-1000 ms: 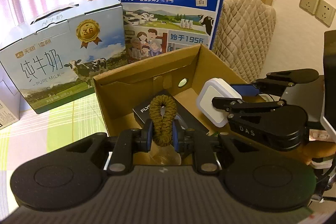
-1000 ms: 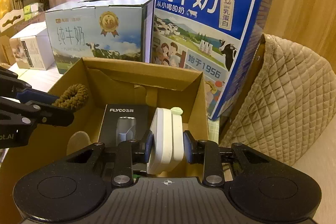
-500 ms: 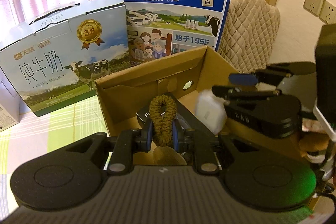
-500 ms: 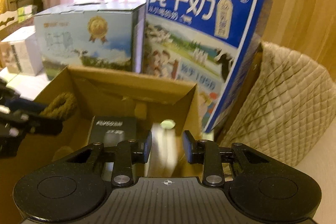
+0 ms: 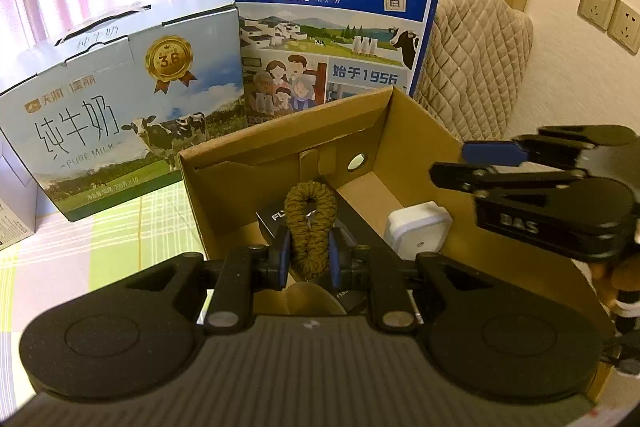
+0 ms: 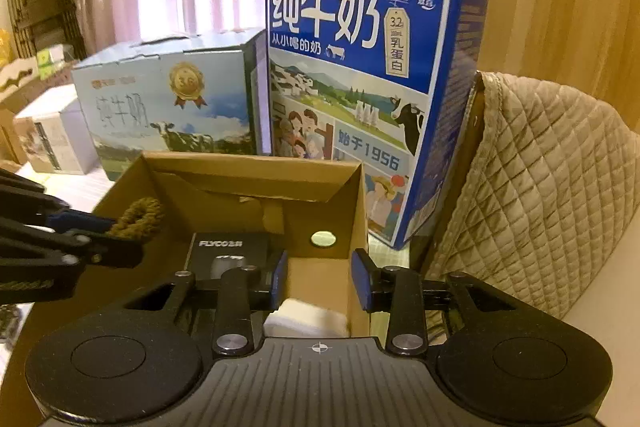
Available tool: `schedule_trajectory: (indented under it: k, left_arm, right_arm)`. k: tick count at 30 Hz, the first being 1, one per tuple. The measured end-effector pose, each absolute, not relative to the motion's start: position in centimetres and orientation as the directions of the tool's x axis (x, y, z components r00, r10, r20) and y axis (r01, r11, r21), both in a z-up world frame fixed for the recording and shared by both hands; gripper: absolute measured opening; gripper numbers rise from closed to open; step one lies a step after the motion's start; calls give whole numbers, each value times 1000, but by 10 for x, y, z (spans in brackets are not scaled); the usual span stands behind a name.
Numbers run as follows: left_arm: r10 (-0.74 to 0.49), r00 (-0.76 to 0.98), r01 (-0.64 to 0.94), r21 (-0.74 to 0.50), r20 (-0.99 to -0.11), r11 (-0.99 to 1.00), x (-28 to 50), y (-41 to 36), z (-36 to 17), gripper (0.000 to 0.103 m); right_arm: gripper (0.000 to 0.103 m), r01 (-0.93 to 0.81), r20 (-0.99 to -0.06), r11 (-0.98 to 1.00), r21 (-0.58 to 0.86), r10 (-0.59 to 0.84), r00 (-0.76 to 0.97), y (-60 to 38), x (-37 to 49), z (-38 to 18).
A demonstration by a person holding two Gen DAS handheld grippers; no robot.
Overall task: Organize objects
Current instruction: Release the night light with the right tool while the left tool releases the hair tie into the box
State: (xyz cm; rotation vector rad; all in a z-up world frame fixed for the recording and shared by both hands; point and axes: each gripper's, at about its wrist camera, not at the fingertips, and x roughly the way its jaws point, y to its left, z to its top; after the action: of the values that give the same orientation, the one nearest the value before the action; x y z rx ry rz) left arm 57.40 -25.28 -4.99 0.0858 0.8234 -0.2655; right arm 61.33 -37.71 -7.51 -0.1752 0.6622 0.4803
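My left gripper (image 5: 308, 257) is shut on an olive-brown braided hair tie (image 5: 310, 223) and holds it upright over the open cardboard box (image 5: 420, 131). A white square case (image 5: 418, 231) lies inside the box at its right side, beside a black FLYCO box (image 5: 276, 217). My right gripper (image 6: 320, 281) stands open above the box's right end with nothing between its fingers; the white case (image 6: 304, 317) lies just below it. In the left wrist view the right gripper (image 5: 464, 163) hangs over the box's right wall. The hair tie (image 6: 138, 219) shows at the left in the right wrist view.
Two milk cartons stand behind the box: a pale blue one (image 5: 120, 107) at the left and a tall dark blue one (image 5: 336, 15). A quilted beige chair back (image 6: 540, 187) is at the right. A green checked tablecloth (image 5: 132, 227) lies left of the box.
My right gripper opened and let go of the white case, which dropped into the box and now lies flat there. The right gripper rose. My left gripper still holds the hair tie.
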Motion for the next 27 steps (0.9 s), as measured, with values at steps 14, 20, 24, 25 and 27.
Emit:
schedule_trajectory:
  k: [14, 20, 24, 25, 27]
  left_arm:
    - [-235, 643, 308, -35, -729, 951, 573, -276, -47, 16]
    - [-251, 628, 335, -35, -737, 942, 581, -293, -50, 16]
    - [-254, 623, 350, -26, -740, 936, 587, -302, -52, 16]
    - [-255, 622, 353, -25, -741, 935, 589, -304, -52, 16]
    - [-257, 619, 361, -21, -742, 932, 593, -309, -52, 16]
  right_arm:
    - [33, -373, -617, 924, 90, 345, 707, -422, 600, -55]
    - [33, -340, -623, 934, 111, 332, 709, -436, 602, -56]
    - [33, -336, -621, 935, 117, 333, 709, -439, 603, -57]
    - [33, -337, -621, 934, 118, 334, 709, -439, 604, -57]
    - [33, -336, -620, 935, 118, 333, 710, -439, 606, -57]
